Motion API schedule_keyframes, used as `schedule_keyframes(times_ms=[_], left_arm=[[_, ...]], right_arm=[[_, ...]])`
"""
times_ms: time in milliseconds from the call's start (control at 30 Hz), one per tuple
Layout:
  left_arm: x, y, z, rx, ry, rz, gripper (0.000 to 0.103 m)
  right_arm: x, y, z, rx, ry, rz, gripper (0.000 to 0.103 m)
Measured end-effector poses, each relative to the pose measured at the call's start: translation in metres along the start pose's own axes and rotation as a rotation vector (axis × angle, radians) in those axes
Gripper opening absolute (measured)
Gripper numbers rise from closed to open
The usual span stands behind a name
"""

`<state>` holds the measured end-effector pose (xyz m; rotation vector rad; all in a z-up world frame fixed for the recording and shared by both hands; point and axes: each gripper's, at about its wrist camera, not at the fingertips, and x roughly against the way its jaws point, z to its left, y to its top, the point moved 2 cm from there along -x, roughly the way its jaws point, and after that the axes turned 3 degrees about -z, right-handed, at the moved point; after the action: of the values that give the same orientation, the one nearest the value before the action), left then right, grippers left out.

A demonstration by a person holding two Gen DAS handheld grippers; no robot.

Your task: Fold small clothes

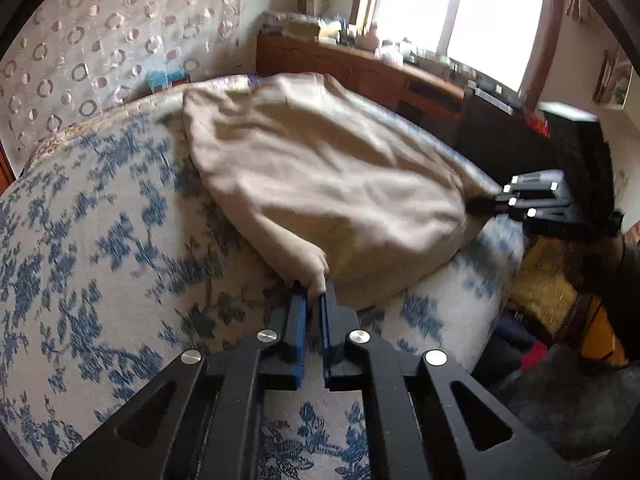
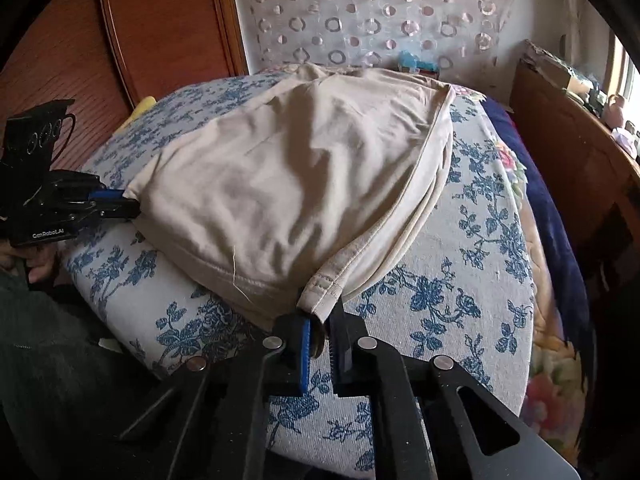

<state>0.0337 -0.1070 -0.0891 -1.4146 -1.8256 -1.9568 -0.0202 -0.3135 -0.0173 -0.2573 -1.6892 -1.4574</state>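
A beige garment (image 1: 320, 176) lies spread on a bed covered with a white and blue flowered sheet (image 1: 100, 240). My left gripper (image 1: 314, 294) is shut on the garment's near corner. My right gripper (image 1: 478, 205) shows at the right of the left wrist view, shut on the other near corner. In the right wrist view the garment (image 2: 288, 172) lies doubled over, with layered edges on its right side. My right gripper (image 2: 320, 320) pinches its hemmed corner. My left gripper (image 2: 130, 204) holds the corner at the left.
A wooden headboard (image 2: 160, 20) and a curtain with ring patterns (image 2: 380, 12) stand behind the bed. A wooden cabinet (image 1: 360, 68) with clutter runs under a bright window (image 1: 460, 12). A dark blue blanket (image 2: 548, 200) lies along the bed's right side.
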Motion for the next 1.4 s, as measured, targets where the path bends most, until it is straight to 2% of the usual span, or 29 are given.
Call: schedule_keyframes(times_ms=[100,233,400,567,667,800,967,1100,1167,1200,1233,1267,1300,1400], left_arm=[[0.016,0.020,0.004,0.021,0.005,-0.084,0.006],[0.024,0.066,0.015,0.008,0.037,-0.166,0.006],[0.007,0.126,0.044,0.018,0.062,-0.207,0.006],[-0.027,0.175,0.078,0.035,0.114,-0.203,0.006],[-0.050,0.196,0.099,0.058,0.131,-0.188,0.006],[-0.087,0.217,0.124,0.077,0.152,-0.148,0.006],[-0.127,0.221,0.142,0.112,0.160,-0.090,0.006],[-0.146,0.215,0.152,0.129,0.181,-0.056,0.006],[-0.148,0.214,0.154,0.123,0.184,-0.046,0.012],[-0.148,0.213,0.155,0.121,0.182,-0.043,0.016],[-0.148,0.211,0.157,0.120,0.175,-0.039,0.029],[-0.147,0.209,0.157,0.118,0.165,-0.036,0.044],[-0.146,0.206,0.157,0.115,0.149,-0.033,0.046],[-0.148,0.202,0.156,0.104,0.135,0.001,0.057]], right_arm=[[0.009,0.002,-0.004,-0.027,0.020,-0.072,0.006],[0.027,0.030,-0.009,-0.015,0.025,-0.190,0.006],[0.029,0.082,-0.023,0.033,-0.007,-0.291,0.006],[0.010,0.135,-0.042,0.051,-0.024,-0.333,0.006],[-0.007,0.160,-0.059,0.035,-0.033,-0.335,0.006],[-0.050,0.184,-0.082,-0.006,-0.040,-0.301,0.006],[-0.104,0.204,-0.097,-0.044,-0.056,-0.229,0.006],[-0.124,0.227,-0.101,-0.062,-0.083,-0.191,0.006],[-0.130,0.230,-0.100,-0.073,-0.102,-0.175,0.012],[-0.128,0.233,-0.101,-0.076,-0.113,-0.173,0.020],[-0.124,0.236,-0.103,-0.074,-0.124,-0.174,0.031],[-0.121,0.238,-0.101,-0.068,-0.143,-0.180,0.037],[-0.118,0.239,-0.100,-0.062,-0.168,-0.188,0.045],[-0.109,0.235,-0.098,-0.058,-0.185,-0.194,0.048]])
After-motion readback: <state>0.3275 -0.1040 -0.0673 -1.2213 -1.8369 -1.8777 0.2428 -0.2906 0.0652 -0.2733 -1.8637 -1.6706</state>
